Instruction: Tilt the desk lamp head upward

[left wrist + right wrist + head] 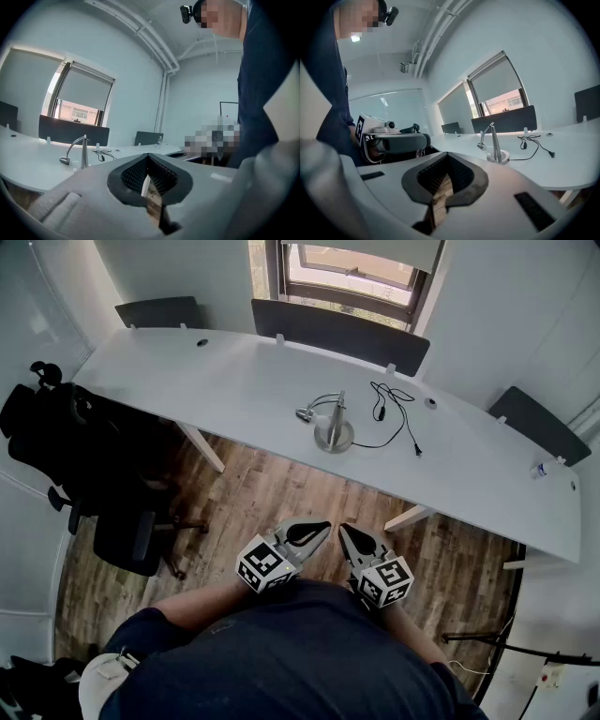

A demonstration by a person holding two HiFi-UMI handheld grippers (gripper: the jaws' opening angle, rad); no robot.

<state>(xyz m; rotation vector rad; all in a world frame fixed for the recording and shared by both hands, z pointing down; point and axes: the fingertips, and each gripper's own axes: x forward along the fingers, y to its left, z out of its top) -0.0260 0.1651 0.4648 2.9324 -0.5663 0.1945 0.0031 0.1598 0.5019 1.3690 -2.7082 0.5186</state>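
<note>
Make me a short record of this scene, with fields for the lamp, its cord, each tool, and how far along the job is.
lamp: desk lamp standing on the white desk
lamp head: lamp head hangs low, left of the base
cord: black cord lying loose on the desk, right of the lamp
left tool: left tool shut, empty, held near the person's body, away from the desk
right tool: right tool shut, empty, beside the left one
nearby: black office chair at the left
job: not begun; lamp untouched
</note>
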